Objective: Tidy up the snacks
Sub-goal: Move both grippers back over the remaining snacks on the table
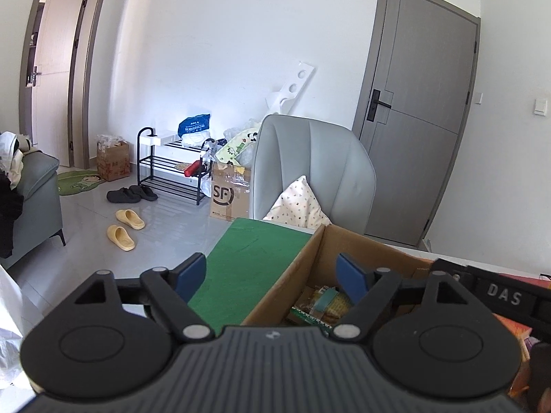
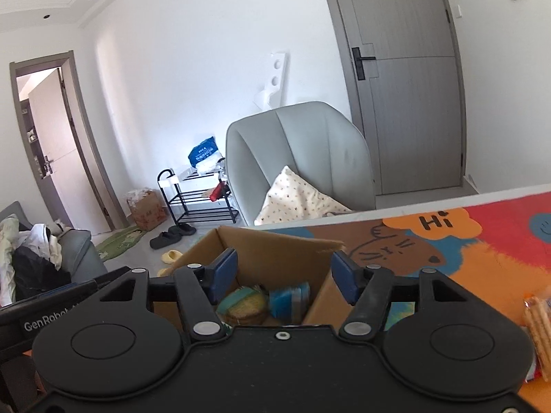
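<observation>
Both grippers, left gripper (image 1: 273,277) and right gripper (image 2: 284,280), gape empty above the cardboard box (image 2: 275,246), which holds wrapped snacks (image 2: 246,304) on a colourful mat (image 2: 499,241); a grey armchair (image 1: 320,168) stands behind.

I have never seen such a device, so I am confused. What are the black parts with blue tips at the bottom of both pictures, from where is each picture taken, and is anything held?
Each picture comes from a small camera mounted on a hand-held two-finger gripper; a person carries one in each hand. One view looks along the left gripper, the other along the right gripper. The blue tips are the finger pads. Both pairs stand apart with nothing between them, so nothing is held. Below them is an open cardboard box containing snack packets. It stands on a table with a colourful cartoon mat. One more wrapped snack lies on the mat to the right.
</observation>
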